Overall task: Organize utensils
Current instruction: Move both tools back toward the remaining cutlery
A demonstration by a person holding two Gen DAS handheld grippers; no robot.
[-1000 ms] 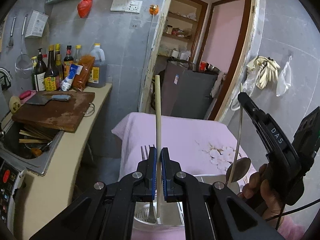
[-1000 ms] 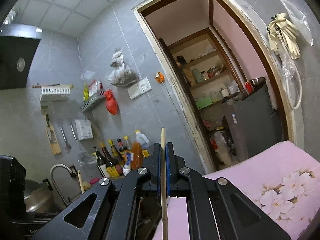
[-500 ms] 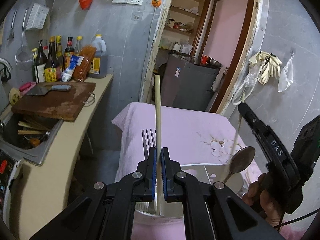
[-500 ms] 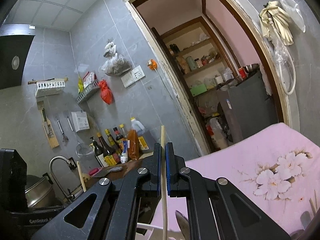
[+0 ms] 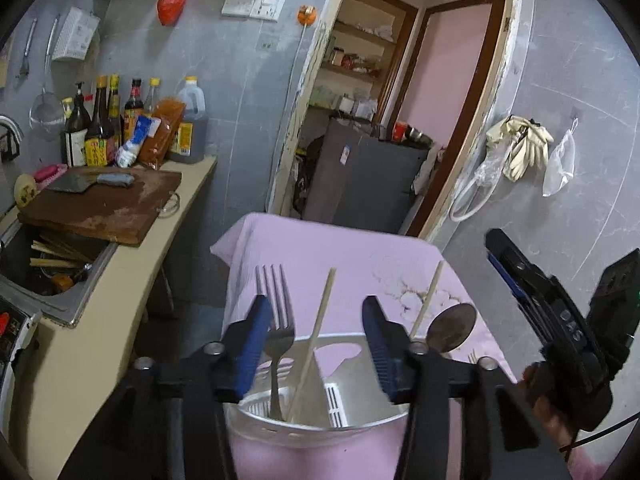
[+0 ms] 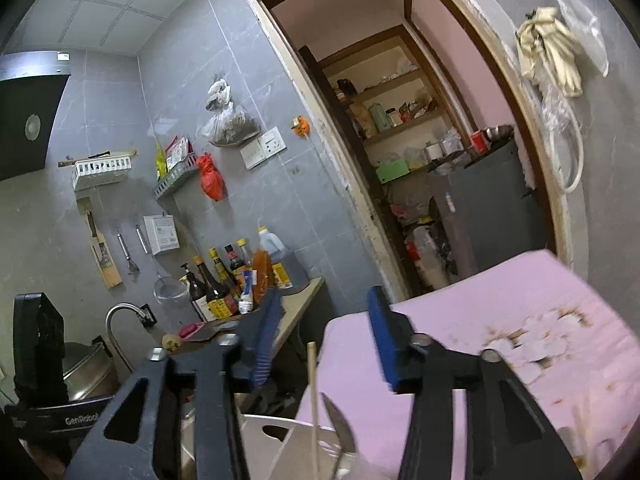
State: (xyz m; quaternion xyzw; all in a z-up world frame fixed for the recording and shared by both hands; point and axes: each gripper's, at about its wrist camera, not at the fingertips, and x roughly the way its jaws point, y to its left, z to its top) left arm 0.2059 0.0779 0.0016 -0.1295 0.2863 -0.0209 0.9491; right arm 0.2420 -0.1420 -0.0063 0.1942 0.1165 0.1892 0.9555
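My left gripper (image 5: pixel 316 300) hangs over a white utensil holder (image 5: pixel 316 420) on the pink table, its jaws opening. A pale chopstick (image 5: pixel 316 336) leans loose between the blue pads, touching neither, its foot in the holder beside an upright fork (image 5: pixel 276 320). A second chopstick (image 5: pixel 428 304) and a spoon (image 5: pixel 452 328) stand at the holder's right side. My right gripper (image 5: pixel 496 244) is just right of them, held by a hand. In the right wrist view its jaws (image 6: pixel 326 296) are opening too. That chopstick (image 6: pixel 314 400) stands free below them, next to the spoon (image 6: pixel 340 428).
A counter on the left carries a wooden cutting board (image 5: pixel 104 208) with a cleaver, several bottles (image 5: pixel 120 128) and a sink (image 5: pixel 52 268) holding chopsticks. The pink floral cloth (image 5: pixel 320 248) covers the table. Behind it is an open doorway with a grey cabinet (image 5: pixel 360 180).
Both grippers were shut on upright chopsticks and have now opened. Each chopstick has dropped lower and leans in the holder. The right gripper shifted sideways a little.
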